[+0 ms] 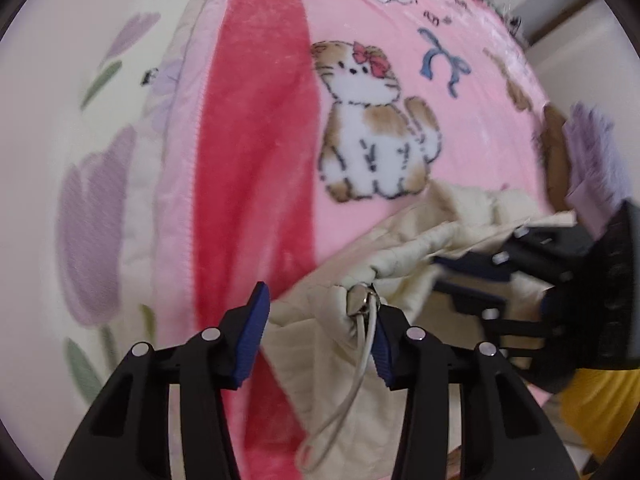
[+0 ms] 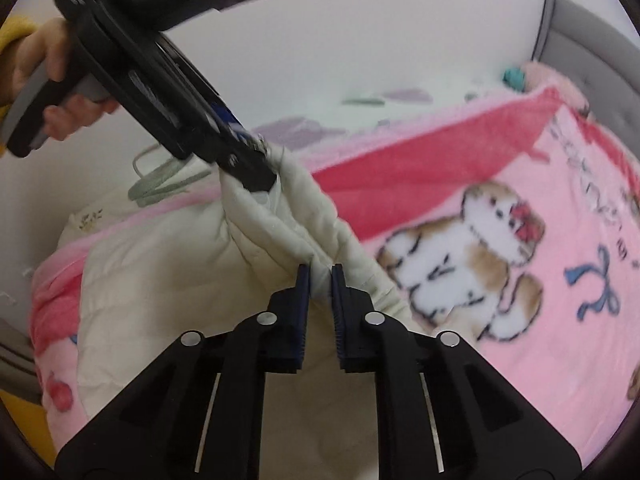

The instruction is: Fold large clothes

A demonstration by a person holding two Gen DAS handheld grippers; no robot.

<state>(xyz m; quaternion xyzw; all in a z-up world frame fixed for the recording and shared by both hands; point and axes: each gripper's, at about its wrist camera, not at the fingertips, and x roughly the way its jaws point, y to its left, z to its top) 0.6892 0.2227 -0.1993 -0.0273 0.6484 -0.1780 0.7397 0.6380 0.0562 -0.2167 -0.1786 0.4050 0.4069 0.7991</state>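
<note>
- Cream quilted garment (image 2: 168, 280), puffy, stitched in channels, lies bunched on a pink blanket (image 2: 560, 208) printed with a cartoon cat (image 1: 376, 136).
- A metal toggle (image 1: 360, 300) and cord loop (image 1: 340, 400) sit at its hem.
- Right gripper (image 2: 319, 280): jaws pinched tight on a raised fold of it.
- Left gripper (image 1: 318, 332): jaws part open around the hem; whether the pads press on it I cannot tell.

Bed (image 2: 576, 36): tulip-print sheet (image 1: 100, 184); pink puppy-print blanket (image 1: 360, 60) spread on it; cream quilted garment (image 2: 160, 280) on the blanket.
</note>
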